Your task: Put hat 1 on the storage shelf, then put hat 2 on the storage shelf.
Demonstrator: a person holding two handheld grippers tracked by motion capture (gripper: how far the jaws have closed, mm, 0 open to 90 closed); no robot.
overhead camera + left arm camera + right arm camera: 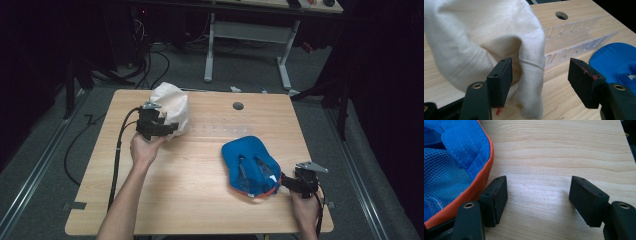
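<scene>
Sitting near-right on the wooden table (200,165), the right gripper (292,183) is resting released, jaws spread with bare tabletop between them; the right gripper view is showing its left jaw just beside the orange rim of the blue cap (454,157), not pressing on it. The blue cap (252,165) is lying upside down, mesh lining facing up, just left of that gripper. The person's right hand (306,207) is gripping the tool from the near edge.

Farther back on the left, the left hand (144,149) is holding the left gripper (172,129) against the white cloth cap (172,107). Its jaws are standing apart, released; a fold of the white cloth cap (486,42) is hanging between them, touching the left jaw, clear of the right one. A clear slotted rack (574,37) is lying just beyond the cloth, mid-table. A round cable hole (238,106) is sitting near the far edge.
</scene>
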